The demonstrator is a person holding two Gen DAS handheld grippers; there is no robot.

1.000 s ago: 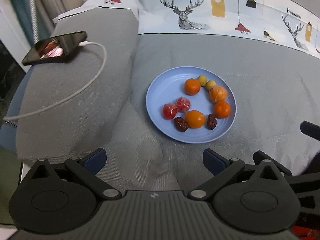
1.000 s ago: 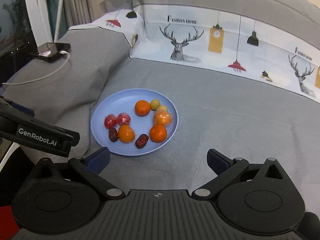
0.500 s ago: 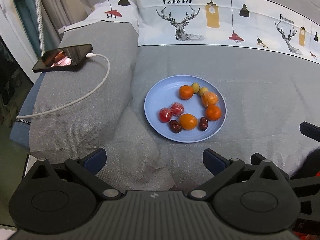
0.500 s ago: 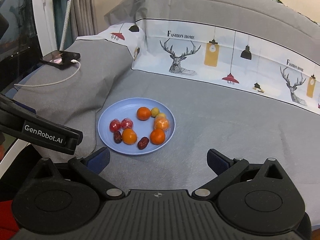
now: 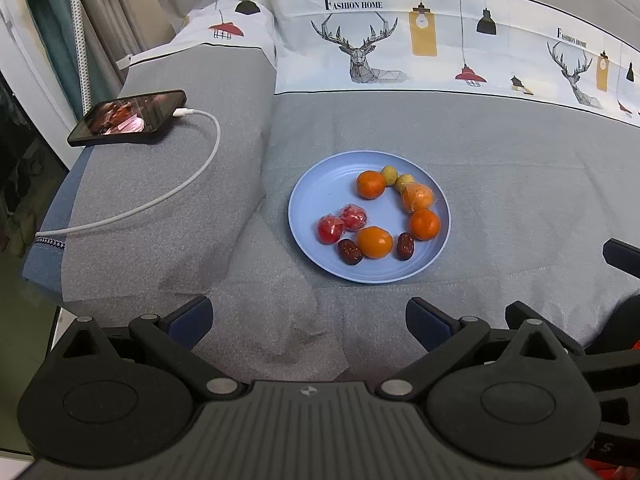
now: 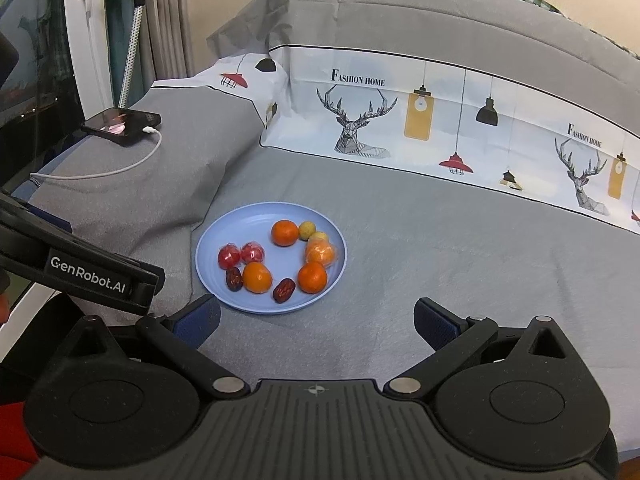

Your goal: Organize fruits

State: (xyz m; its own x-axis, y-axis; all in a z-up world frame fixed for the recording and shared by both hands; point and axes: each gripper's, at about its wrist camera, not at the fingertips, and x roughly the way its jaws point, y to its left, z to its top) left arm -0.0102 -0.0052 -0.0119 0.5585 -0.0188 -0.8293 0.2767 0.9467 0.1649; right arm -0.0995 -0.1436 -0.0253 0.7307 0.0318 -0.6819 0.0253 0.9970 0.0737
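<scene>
Round pale-blue plate point(image 5: 320, 196), smooth matte finish with a low raised rim, sitting flat on the grey bed cover point(image 5: 500, 184), which looks like a fine woven fabric, slightly creased near the camera. Printed pillow strip point(image 5: 400, 48) behind with deer heads, hanging lamps and "Fashion Home" lettering.

On the plate, a loose ring of fruit: three glossy bare oranges point(image 5: 370, 184), point(image 5: 374, 242), point(image 5: 424, 224), plus a peeled-looking one in crinkly clear wrap point(image 5: 417, 197). Two small yellow-green round fruits point(image 5: 388, 175) touching at the far side, two red fruits in shiny wrap point(image 5: 330, 230) side by side on the left, two wrinkled dark dates point(image 5: 350, 251), point(image 5: 405, 246) flanking the near orange.

Left gripper point(image 5: 309, 322) hanging low just short of the plate, level, pointing toward it, jaws spread wide apart, nothing between the blue pads. Right gripper point(image 6: 316, 322) same deal: jaws wide apart, empty, plate ahead and slightly left.

Black phone point(image 5: 128, 118) with lit screen on the grey pillow point(image 5: 168, 200) at left, white charging cable point(image 5: 192, 184) curling off it.
</scene>
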